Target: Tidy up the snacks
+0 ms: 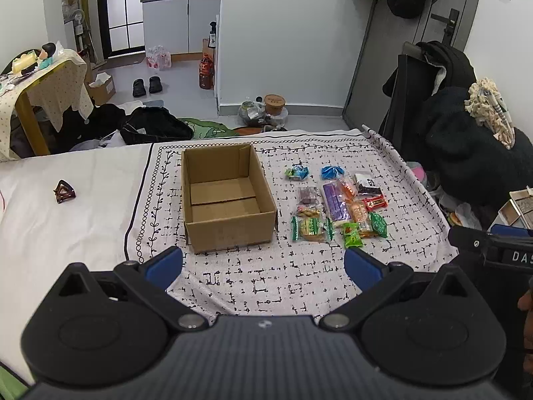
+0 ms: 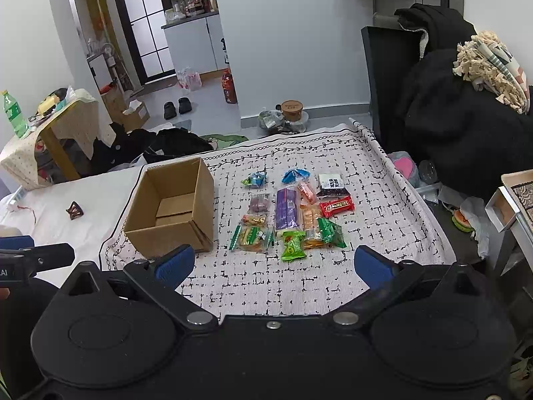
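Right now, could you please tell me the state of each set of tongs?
Left tongs: open, holding nothing, above the patterned cloth.
Right tongs: open, holding nothing, above the same cloth.

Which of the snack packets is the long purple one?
The long purple packet lies lengthwise in the middle of the snack cluster, right of the cardboard box. It is the longest packet there.

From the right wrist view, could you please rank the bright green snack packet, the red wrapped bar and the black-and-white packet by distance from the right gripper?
1. Bright green snack packet, front of the pile, nearest the right gripper.
2. Red wrapped bar, right side.
3. Black-and-white packet, back right.
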